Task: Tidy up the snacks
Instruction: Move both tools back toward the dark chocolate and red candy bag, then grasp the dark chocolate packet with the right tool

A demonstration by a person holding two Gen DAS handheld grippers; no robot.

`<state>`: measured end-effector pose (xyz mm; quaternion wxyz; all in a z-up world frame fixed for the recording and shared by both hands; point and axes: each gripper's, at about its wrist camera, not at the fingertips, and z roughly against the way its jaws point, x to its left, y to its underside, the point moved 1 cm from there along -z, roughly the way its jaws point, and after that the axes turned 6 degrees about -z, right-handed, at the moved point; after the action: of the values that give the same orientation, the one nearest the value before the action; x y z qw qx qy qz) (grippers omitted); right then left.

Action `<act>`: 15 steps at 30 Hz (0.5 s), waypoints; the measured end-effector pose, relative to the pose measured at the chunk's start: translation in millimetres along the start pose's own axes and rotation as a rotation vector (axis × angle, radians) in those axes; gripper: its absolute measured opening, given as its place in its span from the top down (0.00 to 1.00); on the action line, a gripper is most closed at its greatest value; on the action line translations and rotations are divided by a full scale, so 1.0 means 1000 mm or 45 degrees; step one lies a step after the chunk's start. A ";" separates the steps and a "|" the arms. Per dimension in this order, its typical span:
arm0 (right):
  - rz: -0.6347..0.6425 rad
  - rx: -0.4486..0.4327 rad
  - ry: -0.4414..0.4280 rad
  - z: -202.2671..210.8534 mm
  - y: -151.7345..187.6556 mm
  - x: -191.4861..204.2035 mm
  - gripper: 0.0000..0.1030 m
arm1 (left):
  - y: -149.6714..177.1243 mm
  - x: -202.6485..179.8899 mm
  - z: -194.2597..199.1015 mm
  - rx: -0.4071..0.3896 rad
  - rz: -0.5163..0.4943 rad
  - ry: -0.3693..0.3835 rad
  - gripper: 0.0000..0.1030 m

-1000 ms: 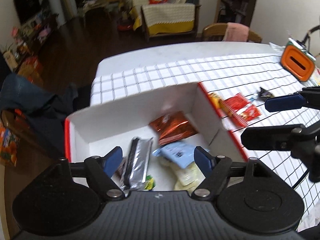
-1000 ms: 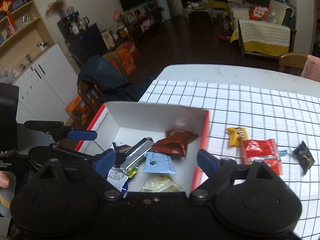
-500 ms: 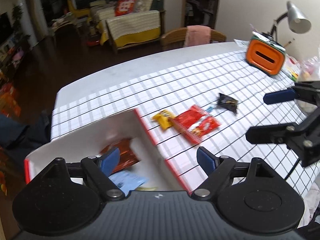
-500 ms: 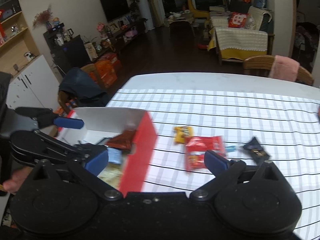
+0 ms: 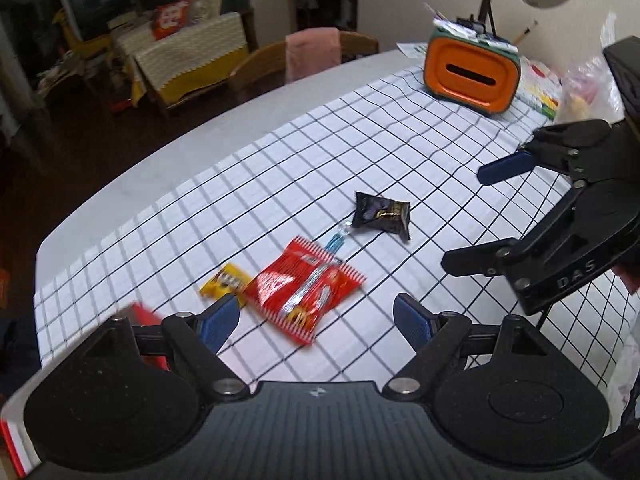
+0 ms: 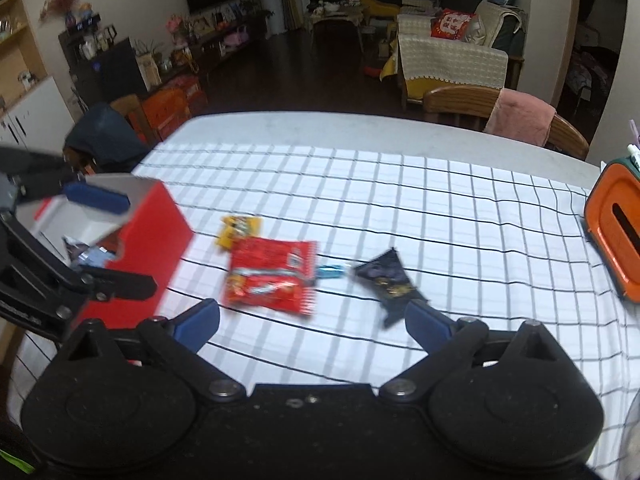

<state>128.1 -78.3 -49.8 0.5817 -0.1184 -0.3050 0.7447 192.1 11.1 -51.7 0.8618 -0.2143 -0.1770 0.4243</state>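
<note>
While the checked tablecloth (image 6: 460, 216) lies mostly bare toward its far edge, the red box (image 6: 152, 248) stands at its left end. Beside the box lie the red snack packet (image 5: 306, 286), black packet (image 5: 382, 213), yellow packet (image 5: 226, 282) and small blue candy (image 5: 338, 240). The left gripper (image 5: 316, 316) hovers spread and empty just short of the red packet. The right gripper (image 6: 312, 320), empty, jaws closing slightly, hangs nearer the black packet.

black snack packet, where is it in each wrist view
Left wrist: black snack packet right of centre, beyond the red packet.
Right wrist: lower centre-right, just right of the red packet.
Shared landmark: the orange box at the table's far right.
</note>
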 end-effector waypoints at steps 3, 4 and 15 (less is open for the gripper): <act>0.030 0.031 0.003 -0.013 0.001 -0.019 0.10 | -0.016 -0.003 -0.020 0.032 -0.018 0.018 0.18; 0.040 0.038 0.001 -0.017 0.000 -0.026 0.11 | -0.020 -0.004 -0.026 0.047 -0.026 0.026 0.18; 0.149 0.079 -0.017 -0.075 -0.009 -0.069 0.28 | -0.055 -0.001 -0.096 0.166 -0.082 0.040 0.18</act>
<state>196.0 -118.3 -115.8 0.5383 -0.1131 -0.2782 0.7874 274.9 -40.9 -104.4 0.8898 -0.1585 -0.1423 0.4036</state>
